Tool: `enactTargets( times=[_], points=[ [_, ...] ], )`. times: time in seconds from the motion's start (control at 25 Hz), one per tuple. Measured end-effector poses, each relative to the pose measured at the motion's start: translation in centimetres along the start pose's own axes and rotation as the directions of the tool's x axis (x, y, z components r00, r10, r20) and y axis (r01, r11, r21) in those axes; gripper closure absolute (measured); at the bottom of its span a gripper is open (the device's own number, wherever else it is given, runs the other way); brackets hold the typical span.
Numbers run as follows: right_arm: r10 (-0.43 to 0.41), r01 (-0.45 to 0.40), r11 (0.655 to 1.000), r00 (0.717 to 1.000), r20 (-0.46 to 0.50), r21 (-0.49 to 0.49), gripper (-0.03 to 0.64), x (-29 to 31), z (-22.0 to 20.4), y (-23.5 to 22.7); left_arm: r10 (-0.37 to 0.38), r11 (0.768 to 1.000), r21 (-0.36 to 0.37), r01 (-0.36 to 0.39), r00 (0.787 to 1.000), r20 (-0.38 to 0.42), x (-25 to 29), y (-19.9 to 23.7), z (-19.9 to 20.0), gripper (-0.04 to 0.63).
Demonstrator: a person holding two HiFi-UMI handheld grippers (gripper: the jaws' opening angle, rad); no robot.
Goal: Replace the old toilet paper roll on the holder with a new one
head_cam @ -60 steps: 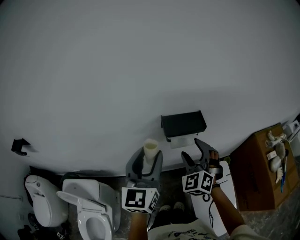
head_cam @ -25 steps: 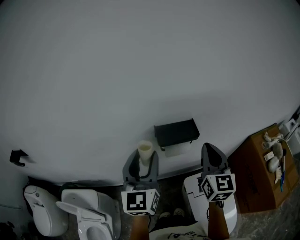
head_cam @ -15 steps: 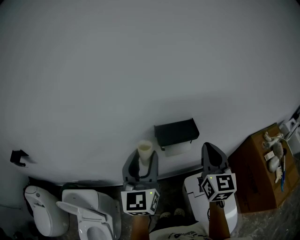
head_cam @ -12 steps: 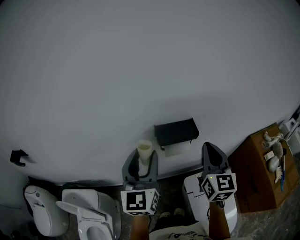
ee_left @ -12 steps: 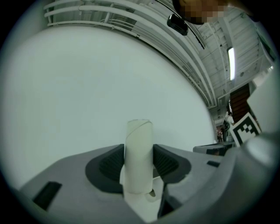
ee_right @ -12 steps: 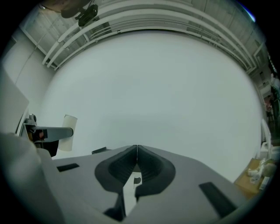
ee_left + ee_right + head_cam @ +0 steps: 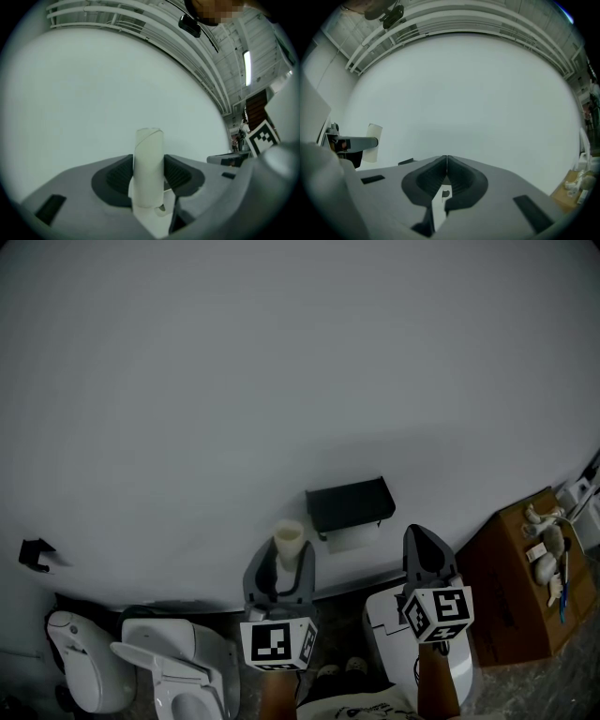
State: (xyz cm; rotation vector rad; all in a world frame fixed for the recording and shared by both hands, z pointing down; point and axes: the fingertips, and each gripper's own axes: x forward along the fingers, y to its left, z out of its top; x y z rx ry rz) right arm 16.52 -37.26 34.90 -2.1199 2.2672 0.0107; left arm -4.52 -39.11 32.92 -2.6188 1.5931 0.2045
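In the head view my left gripper [image 7: 281, 557] is shut on a pale, bare cardboard tube [image 7: 289, 542] that stands upright between its fingers. The left gripper view shows the same tube [image 7: 149, 168] pressed between both dark pads. The black paper holder [image 7: 349, 502] hangs on the wall just up and right of the tube, with a strip of white paper [image 7: 352, 538] under its cover. My right gripper [image 7: 420, 536] is to the right of the holder and a little below it, shut and empty. In the right gripper view its jaws [image 7: 446, 161] meet with nothing between them.
A white toilet [image 7: 173, 671] stands at the lower left, with a small black fitting [image 7: 36, 554] on the wall above it. A white bin [image 7: 384, 634] sits under my right gripper. An open brown cardboard box [image 7: 520, 577] with small items on top stands at the right.
Since the earliest frame my right gripper has shut, turned upright and drawn away to the right from under the holder. Over the last second nothing has moved.
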Motion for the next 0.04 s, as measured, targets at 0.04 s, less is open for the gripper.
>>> enactTargets(
  times=[0.04],
  points=[
    [0.0, 0.0, 1.0, 1.0, -0.001, 0.0, 0.595, -0.04, 0.01, -0.03, 0.0, 1.0, 0.001, 0.0, 1.0, 0.0, -0.01, -0.02, 0.03, 0.393]
  ],
)
